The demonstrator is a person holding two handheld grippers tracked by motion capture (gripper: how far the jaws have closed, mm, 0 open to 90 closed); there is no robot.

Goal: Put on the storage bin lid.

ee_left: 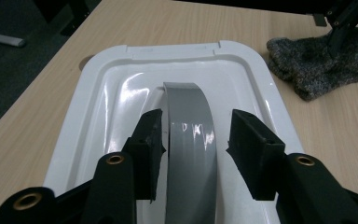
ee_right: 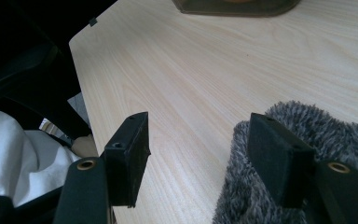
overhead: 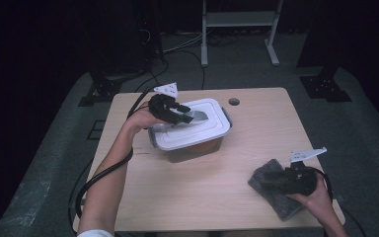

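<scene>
On the wooden table (overhead: 217, 187), we keep our left gripper (ee_left: 196, 140) over the white plastic box lid (ee_left: 121, 93), jaws parted around its stiff, slippery grey handle (ee_left: 189, 135), not pressing. We judge the lid light; hold the handle's middle. Our right gripper (ee_right: 198, 154) rests open at the soft grey cloth (ee_right: 345, 135).

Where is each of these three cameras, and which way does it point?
High view: above the person's side, looking down on the table; both forearms and grippers show.
Left gripper view: rides the left gripper, looking along its jaws at the white lid and grey handle.
Right gripper view: rides the right gripper, over the grey cloth.
All three share the cloth.
</scene>
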